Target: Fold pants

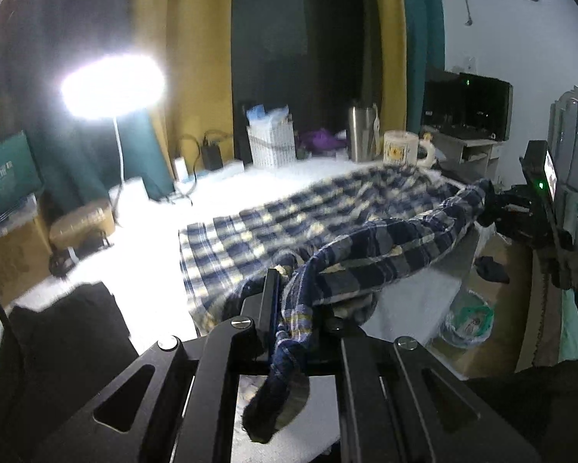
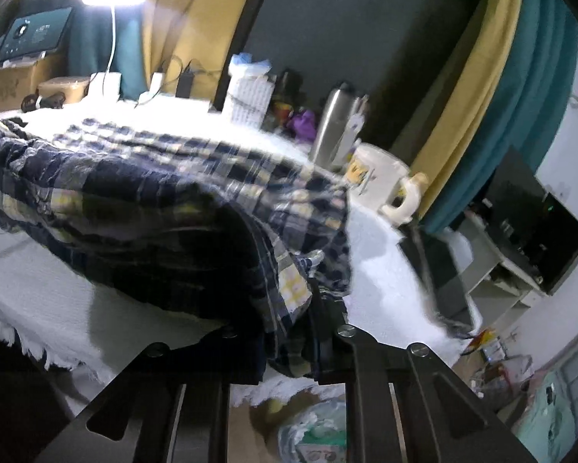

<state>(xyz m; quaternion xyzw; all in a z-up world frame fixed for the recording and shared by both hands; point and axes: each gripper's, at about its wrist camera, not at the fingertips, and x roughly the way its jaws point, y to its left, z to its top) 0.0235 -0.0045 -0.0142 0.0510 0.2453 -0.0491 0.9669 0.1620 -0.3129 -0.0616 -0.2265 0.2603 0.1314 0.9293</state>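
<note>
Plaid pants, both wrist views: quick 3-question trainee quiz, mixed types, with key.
1. True or false: the left gripper is shut on a bunched edge of the plaid pants.
2. Multiple choice: what stands nearest the far right corner of the pants? A) white mug B) wicker basket C) lamp
3. Short answer: what covers the table under the pants?

Key:
1. True; fabric is pinched between its jaws.
2. A
3. A white cloth with a fringed edge.
</note>
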